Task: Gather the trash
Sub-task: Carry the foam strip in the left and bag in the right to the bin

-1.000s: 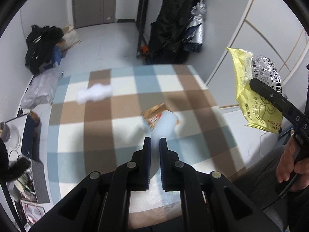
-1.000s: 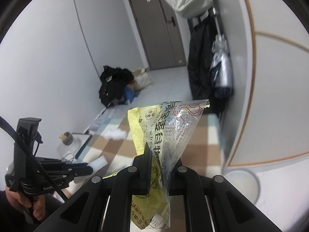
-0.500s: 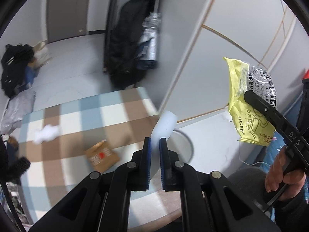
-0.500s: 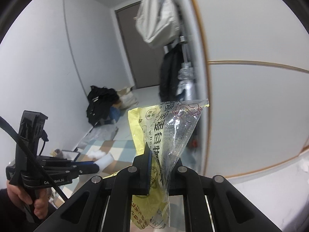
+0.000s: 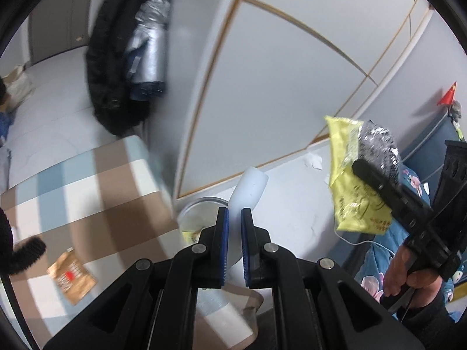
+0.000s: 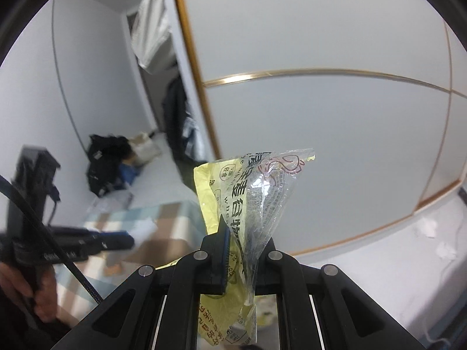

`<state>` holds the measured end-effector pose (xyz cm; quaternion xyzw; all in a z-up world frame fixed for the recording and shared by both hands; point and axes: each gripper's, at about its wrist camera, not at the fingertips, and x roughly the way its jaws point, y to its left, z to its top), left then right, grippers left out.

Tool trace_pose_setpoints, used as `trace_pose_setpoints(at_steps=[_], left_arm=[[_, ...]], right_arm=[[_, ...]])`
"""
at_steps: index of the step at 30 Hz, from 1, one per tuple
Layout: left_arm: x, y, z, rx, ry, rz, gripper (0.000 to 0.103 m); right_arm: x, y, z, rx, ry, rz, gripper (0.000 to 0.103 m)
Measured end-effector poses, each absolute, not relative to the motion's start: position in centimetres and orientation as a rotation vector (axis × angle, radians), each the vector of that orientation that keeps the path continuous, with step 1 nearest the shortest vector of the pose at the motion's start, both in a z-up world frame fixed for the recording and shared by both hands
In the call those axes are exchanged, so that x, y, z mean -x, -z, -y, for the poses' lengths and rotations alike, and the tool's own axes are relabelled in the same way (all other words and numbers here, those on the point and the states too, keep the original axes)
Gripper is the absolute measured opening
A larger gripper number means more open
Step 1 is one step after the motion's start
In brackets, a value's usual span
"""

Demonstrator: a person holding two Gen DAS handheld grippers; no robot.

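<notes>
My left gripper (image 5: 234, 218) is shut on a white paper cup (image 5: 249, 186), which sticks out past the blue pads. It hangs over the rim of a round trash bin (image 5: 201, 204) on the floor beside the table. My right gripper (image 6: 242, 239) is shut on a yellow and clear snack wrapper (image 6: 251, 201) that stands up between the fingers. In the left wrist view that wrapper (image 5: 354, 180) hangs at the right, held up by a person's hand (image 5: 408, 274). A brown wrapper (image 5: 71, 277) lies on the checked tablecloth (image 5: 87, 204).
White cupboard doors with gold trim (image 5: 277, 73) stand close behind the bin. Dark coats (image 5: 113, 67) hang at the table's far corner. Bags and clothes (image 6: 108, 166) lie on the floor by the far wall. Bits of white paper (image 5: 313, 160) lie on the floor by the cupboard.
Both grippers swung right, away from over the table toward the cupboard and the bin. Each kept its hold; the white tissue on the table has left the view.
</notes>
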<state>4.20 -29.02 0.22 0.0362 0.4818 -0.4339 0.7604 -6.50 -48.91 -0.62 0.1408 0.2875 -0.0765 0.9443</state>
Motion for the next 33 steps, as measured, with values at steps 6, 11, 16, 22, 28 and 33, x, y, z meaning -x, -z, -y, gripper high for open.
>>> trace_pose_setpoints(at_steps=[6,11,16,22,28,33], left_arm=[[-5.2,3.2,32.8,-0.112,0.967,-1.134,0.005],[-6.8,6.4,34.8,-0.115,0.953,-1.218,0.004],[-7.9,8.8,36.5,-0.124,0.943,-1.282,0.004],[-8.3,10.3,37.5,-0.154,0.936,-1.311,0.004],[-8.8,11.3,38.8,-0.159,0.919,-1.345,0.005],[-8.9,12.0,39.1,-0.170,0.909,-1.360,0.005]], right_arm=[[5.7,5.3,51.5,-0.362,0.183,-0.685,0.009],[4.3,9.9,53.1,-0.439,0.171,-0.780,0.009],[2.5,15.7,54.5,-0.566,0.145,-0.898,0.009],[0.1,21.6,54.6,-0.666,0.093,-1.008,0.009],[-2.6,26.3,53.4,-0.659,0.044,-1.096,0.013],[-3.7,28.9,53.0,-0.675,0.024,-1.128,0.018]])
